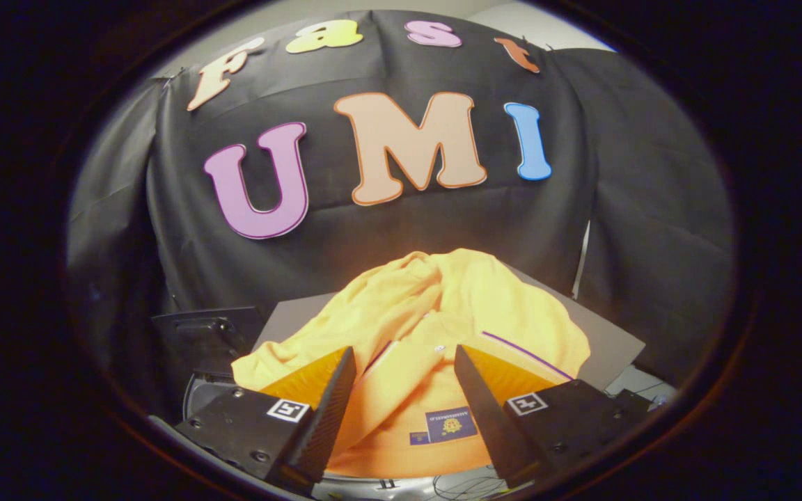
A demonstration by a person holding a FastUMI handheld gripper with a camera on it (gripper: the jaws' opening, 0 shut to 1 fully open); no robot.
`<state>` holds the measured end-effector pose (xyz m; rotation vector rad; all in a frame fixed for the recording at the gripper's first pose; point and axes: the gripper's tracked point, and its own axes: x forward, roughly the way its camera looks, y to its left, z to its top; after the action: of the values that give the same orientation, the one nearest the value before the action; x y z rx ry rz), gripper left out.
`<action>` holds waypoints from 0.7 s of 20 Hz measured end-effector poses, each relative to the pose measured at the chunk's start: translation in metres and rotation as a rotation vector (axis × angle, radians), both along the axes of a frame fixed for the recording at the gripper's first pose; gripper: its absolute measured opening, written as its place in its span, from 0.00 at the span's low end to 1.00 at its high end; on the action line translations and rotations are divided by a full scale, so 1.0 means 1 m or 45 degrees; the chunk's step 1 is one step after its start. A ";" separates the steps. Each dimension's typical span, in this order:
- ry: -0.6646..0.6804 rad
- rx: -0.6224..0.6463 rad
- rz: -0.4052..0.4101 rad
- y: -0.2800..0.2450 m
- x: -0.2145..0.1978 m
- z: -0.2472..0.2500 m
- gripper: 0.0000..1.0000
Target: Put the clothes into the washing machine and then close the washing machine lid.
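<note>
hovering over the yellow garment (436,327), gripper (404,365) standing wide apart, both fingers (335,403) flanking a central fold of the cloth without pressing on it. lying heaped on a grey board (617,348), the garment rising to a rounded hump beyond the fingertips and spilling down between them toward the camera. showing a thin purple stripe (526,355) running across the garment just beyond the farther fingertip on the one side, and a small white button or snap (440,348) sitting near the middle of the garment, just ahead of the gap between the fingers. showing a dark blue sewn label (450,424) with a gold emblem on the nearer part of the garment, between the finger bases, with a smaller blue tag beside it. sitting partly under the garment's nearer edge, a rounded grey rim (195,396), probably the washing machine opening, though too little showing to be sure. standing beside the garment, at the board's far corner, a dark raised panel (209,334), perhaps the lid, hard to tell. hanging behind the garment, the black cloth wall (387,236) of the booth.
</note>
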<state>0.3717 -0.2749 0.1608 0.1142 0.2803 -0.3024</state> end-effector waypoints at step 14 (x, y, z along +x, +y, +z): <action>-0.118 -0.040 -0.032 -0.009 0.017 0.024 0.00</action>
<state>0.3891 -0.2837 0.1847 0.1004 0.1820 -0.3254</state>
